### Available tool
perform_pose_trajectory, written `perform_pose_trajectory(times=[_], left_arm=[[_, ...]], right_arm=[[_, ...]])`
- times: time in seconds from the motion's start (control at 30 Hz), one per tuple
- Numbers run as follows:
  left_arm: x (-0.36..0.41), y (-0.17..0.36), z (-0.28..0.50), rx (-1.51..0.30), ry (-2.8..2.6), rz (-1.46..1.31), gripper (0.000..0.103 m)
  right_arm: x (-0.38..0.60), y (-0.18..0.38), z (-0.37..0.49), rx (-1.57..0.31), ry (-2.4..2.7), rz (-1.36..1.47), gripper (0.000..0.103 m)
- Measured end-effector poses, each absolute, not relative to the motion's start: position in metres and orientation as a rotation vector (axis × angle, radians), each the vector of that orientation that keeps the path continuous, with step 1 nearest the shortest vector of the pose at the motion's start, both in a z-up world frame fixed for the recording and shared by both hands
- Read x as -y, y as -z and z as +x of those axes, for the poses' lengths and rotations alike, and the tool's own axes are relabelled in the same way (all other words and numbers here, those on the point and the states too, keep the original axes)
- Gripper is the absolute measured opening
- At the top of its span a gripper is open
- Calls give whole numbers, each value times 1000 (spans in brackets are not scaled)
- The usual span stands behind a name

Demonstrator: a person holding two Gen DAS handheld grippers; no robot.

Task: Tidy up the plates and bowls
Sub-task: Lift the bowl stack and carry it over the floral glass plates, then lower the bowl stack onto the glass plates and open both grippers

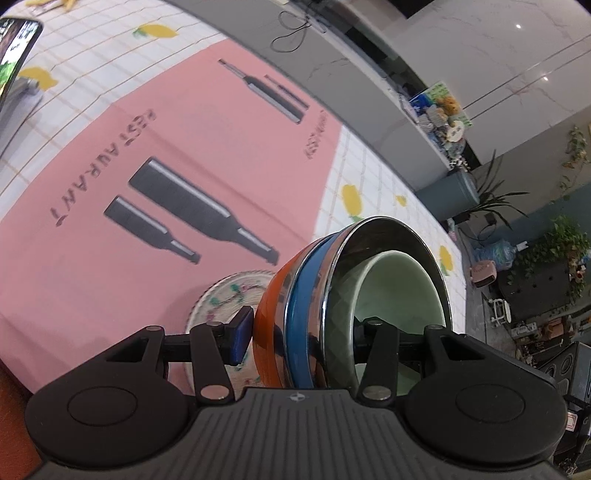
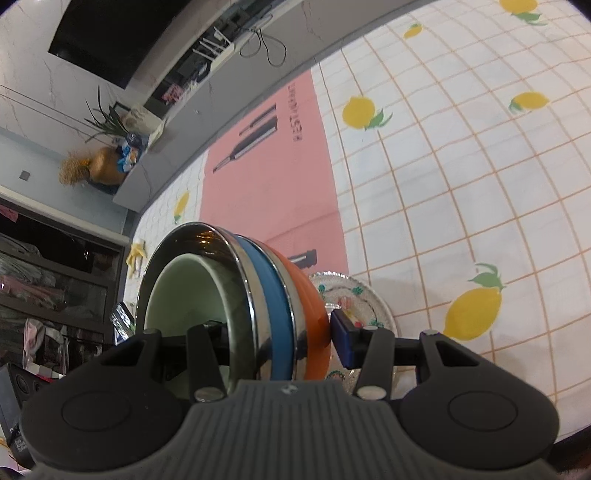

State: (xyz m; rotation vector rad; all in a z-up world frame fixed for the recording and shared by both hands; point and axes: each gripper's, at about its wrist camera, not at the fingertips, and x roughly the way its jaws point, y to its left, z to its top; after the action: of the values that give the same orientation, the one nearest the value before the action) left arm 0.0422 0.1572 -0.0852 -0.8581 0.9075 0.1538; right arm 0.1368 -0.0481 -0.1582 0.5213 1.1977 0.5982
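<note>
A home living and dining room: a worktop under a lemon-print tablecloth [image 2: 461, 166] and pink placemat [image 1: 129, 177], a wall-mounted television [image 2: 122, 33] above a long grey media shelf [image 1: 362, 88], potted houseplants [image 1: 561, 240], a water jug [image 1: 495, 253] on the floor, and open clothes shelves [image 2: 51, 266].

A lemon-print tablecloth [image 2: 461, 166] covers the table, with a pink placemat [image 1: 110, 206] on it.
</note>
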Motion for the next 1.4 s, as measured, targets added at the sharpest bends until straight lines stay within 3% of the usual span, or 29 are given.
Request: perform_pose_trajectory(times=[0.5,1.0,1.07,1.13,1.23,1.4], left_arm=[[-154,118,39,-949,-174,-853,54],[-151,113,38,-952,-152,-789,54],[-150,110,38,-945,-152,-776,56],[-150,108,37,-933,-145,-776,66],[-152,104,35,-906,-140,-782,71],[-152,91,31,-850,-141,-756,76]], right_arm=[[50,178,139,-1267,-602,520,47],[50,170,135,-1249,-629,504,50],[49,169,134,-1245,-629,498,51],[50,166,134,-1235,-640,498,57],[52,160,132,-1208,-658,504,65],[58,144,130,-1155,-668,490,68]])
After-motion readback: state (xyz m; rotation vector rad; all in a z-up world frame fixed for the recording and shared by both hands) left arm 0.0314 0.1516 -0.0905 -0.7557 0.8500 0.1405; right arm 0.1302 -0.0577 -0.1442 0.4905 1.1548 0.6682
